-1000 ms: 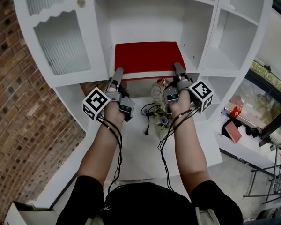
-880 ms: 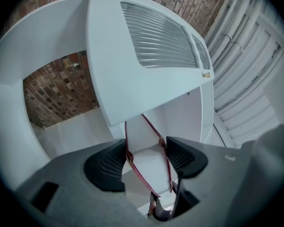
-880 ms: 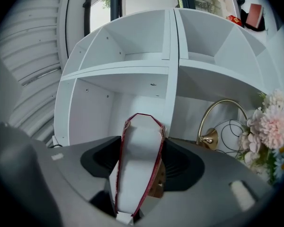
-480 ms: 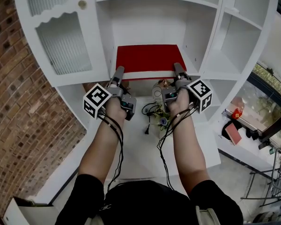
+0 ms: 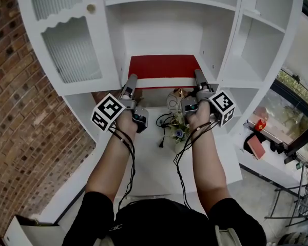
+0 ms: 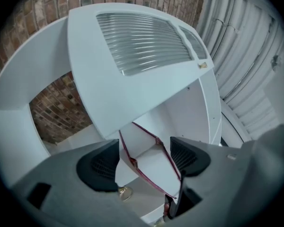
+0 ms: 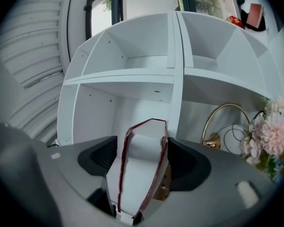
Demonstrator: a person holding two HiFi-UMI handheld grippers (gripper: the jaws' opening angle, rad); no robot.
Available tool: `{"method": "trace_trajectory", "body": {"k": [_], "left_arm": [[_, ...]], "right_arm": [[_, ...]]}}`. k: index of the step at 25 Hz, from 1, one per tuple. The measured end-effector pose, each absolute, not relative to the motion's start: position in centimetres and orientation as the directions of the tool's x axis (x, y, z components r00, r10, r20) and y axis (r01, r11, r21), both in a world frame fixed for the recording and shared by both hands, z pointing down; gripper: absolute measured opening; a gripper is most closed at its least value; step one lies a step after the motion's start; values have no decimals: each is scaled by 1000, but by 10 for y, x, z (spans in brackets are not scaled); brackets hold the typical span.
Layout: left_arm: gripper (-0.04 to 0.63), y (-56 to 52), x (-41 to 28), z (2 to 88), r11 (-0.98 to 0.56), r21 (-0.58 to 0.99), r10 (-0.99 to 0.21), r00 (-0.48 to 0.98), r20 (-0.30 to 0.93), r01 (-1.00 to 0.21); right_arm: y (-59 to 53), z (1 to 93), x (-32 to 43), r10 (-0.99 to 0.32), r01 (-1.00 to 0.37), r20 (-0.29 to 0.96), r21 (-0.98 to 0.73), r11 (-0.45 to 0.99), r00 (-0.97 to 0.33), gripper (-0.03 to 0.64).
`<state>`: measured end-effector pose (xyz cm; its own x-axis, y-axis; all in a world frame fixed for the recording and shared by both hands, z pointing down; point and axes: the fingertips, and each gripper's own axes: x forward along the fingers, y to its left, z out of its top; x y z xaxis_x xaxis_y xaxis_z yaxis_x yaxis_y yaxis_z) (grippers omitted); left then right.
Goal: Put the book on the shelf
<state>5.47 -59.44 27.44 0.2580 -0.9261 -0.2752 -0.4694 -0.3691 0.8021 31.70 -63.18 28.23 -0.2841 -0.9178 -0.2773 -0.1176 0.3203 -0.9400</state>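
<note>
The left gripper's (image 6: pixel 144 161) jaws are opening, the red-edged book (image 6: pixel 154 168) between them. A ribbed-glass cabinet door (image 6: pixel 142 41) fills twelve o'clock. A brick wall (image 6: pixel 54 110) shows at nine o'clock.

Soft daylight comes in from the window (image 5: pixel 293 83) on the right, so the white shelf unit (image 5: pixel 164 29) looks bright and even, with only faint shadows in its recesses. Both gripper views bend hard at the edges into black corners

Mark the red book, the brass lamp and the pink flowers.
red hardcover book (image 5: pixel 163 65), head view, middle of its red cover.
brass arc lamp (image 7: pixel 211 141), right gripper view, its flared end.
pink flowers (image 7: pixel 269 132), right gripper view, the large bloom.
</note>
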Motion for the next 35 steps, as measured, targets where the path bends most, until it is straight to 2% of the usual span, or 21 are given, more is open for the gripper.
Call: {"method": "trace_trajectory", "body": {"k": [3, 6, 10, 13, 17, 20, 26, 28, 35], "left_arm": [[327, -585, 50, 265, -387, 734, -922, 247, -299, -558], [327, -572, 49, 254, -385, 592, -919, 234, -317, -708], [321, -552, 52, 245, -329, 293, -919, 233, -317, -898], [287, -539, 61, 246, -280, 58, -922, 252, -294, -958], [225, -520, 77, 263, -279, -117, -919, 300, -255, -953], [137, -507, 80, 285, -305, -121, -916, 326, -236, -945], [5, -496, 78, 341, -318, -81, -932, 327, -155, -945], [5, -493, 75, 358, -317, -67, -937, 323, -130, -946], [5, -486, 64, 389, -317, -48, -944, 320, -83, -947]], "right_arm": [[-627, 280, 326, -922, -174, -284, -926, 335, -263, 339], [-618, 275, 340, -933, -391, -283, -851, 351, -221, 339], [-594, 267, 346, -940, -803, -293, -511, 306, -172, 318], [-574, 261, 331, -927, -936, -328, -231, 265, -182, 280], [-552, 267, 310, -908, -959, -358, -97, 268, -217, 208], [-541, 285, 296, -905, -948, -337, -91, 306, -260, 159], [-526, 333, 271, -910, -935, -265, -67, 347, -319, 59], [-522, 351, 263, -915, -934, -235, -70, 352, -327, 10], [-511, 390, 257, -933, -937, -183, -112, 331, -308, 11]]}}
